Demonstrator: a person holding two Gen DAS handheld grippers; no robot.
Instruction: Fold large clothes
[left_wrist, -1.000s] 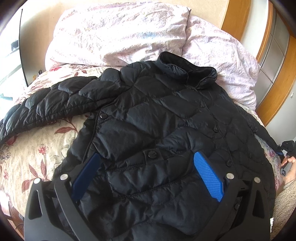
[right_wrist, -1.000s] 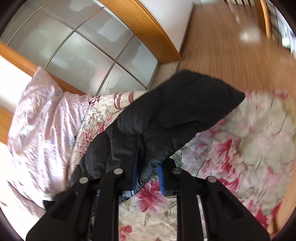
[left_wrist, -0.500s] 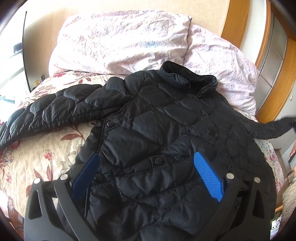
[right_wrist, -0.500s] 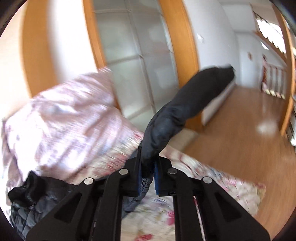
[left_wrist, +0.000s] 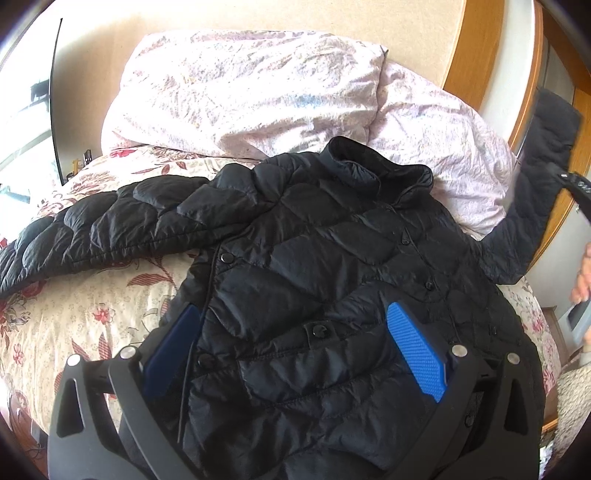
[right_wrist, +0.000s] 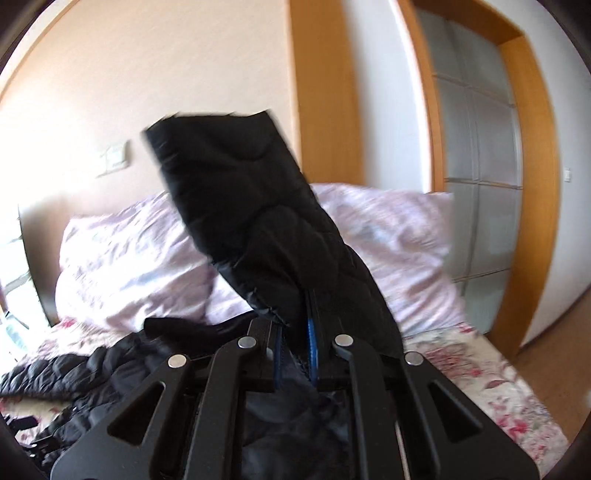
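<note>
a: what is seen, biggest first?

b: a bed (left_wrist: 85, 325) with a floral cover is seen, and two pale pillows (left_wrist: 251, 92) are propped at its head. a black quilted jacket (left_wrist: 332, 266) is spread front-up across the cover, its collar toward the pillows.

a: and the sleeves?

b: one sleeve is laid flat; the other sleeve (right_wrist: 258, 229) is lifted above the bed.

a: the tools?

b: the right gripper (right_wrist: 295, 350) is clamped on the raised sleeve. the left gripper (left_wrist: 299, 339) is held spread wide over the jacket's lower front.
</note>
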